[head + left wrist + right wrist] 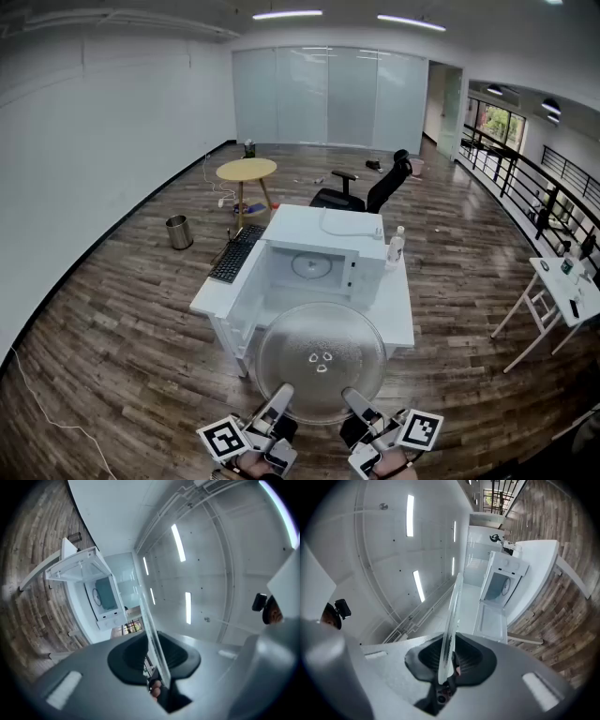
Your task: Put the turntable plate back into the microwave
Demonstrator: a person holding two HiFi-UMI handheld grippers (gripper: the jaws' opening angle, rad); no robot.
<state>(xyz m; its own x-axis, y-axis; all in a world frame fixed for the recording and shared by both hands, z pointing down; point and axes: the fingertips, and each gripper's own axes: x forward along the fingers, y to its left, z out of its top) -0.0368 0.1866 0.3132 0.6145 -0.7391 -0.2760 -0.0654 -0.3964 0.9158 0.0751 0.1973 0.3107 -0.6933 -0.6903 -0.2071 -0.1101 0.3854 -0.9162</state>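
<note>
Clamped on near rim of glass turntable plate [321, 361] with left gripper [278, 398] and right gripper [358, 403], both jaw pairs narrowly parted, pinching the glass edge. Held flat in air before open microwave [314, 258] on white table [398, 309], not yet inside.

My head camera looks steeply down from high; left gripper [278, 401] and right gripper [357, 405] sit at six o'clock, the open white box microwave [323, 230] at twelve. Each gripper camera rides close behind its jaws, rolled sideways. All share the round clear glass plate [321, 354].
</note>
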